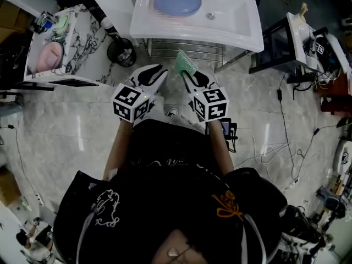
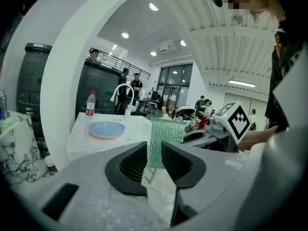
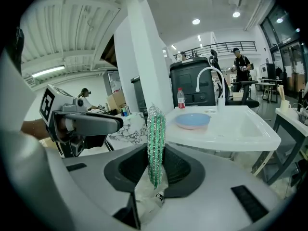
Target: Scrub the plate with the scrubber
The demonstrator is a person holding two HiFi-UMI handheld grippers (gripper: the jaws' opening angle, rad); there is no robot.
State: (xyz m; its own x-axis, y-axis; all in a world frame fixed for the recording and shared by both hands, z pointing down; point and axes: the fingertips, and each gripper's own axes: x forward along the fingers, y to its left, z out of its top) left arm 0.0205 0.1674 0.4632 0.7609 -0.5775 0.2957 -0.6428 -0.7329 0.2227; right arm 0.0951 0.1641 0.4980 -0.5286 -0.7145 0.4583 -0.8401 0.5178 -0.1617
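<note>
A pale blue plate (image 1: 177, 1) (image 2: 107, 129) (image 3: 192, 120) lies on the white sink unit (image 1: 242, 21), ahead of both grippers. A green glittery scrubber (image 1: 187, 64) (image 3: 156, 138) stands upright on edge, with my right gripper (image 1: 190, 77) (image 3: 156, 150) shut on it. This gripper hangs in the air short of the sink's front edge. My left gripper (image 1: 155, 73) (image 2: 154, 146) is beside it at the same height, its jaws a narrow gap apart with nothing between them. Through that gap the scrubber (image 2: 166, 136) shows further off.
A tap (image 3: 207, 76) and a water bottle (image 3: 181, 98) stand at the back of the sink. A marble-topped counter (image 1: 82, 43) with a pink bowl (image 1: 52, 54) is to the left, a black bin (image 1: 121, 52) beside it. Cables (image 1: 286, 142) trail over the floor at right.
</note>
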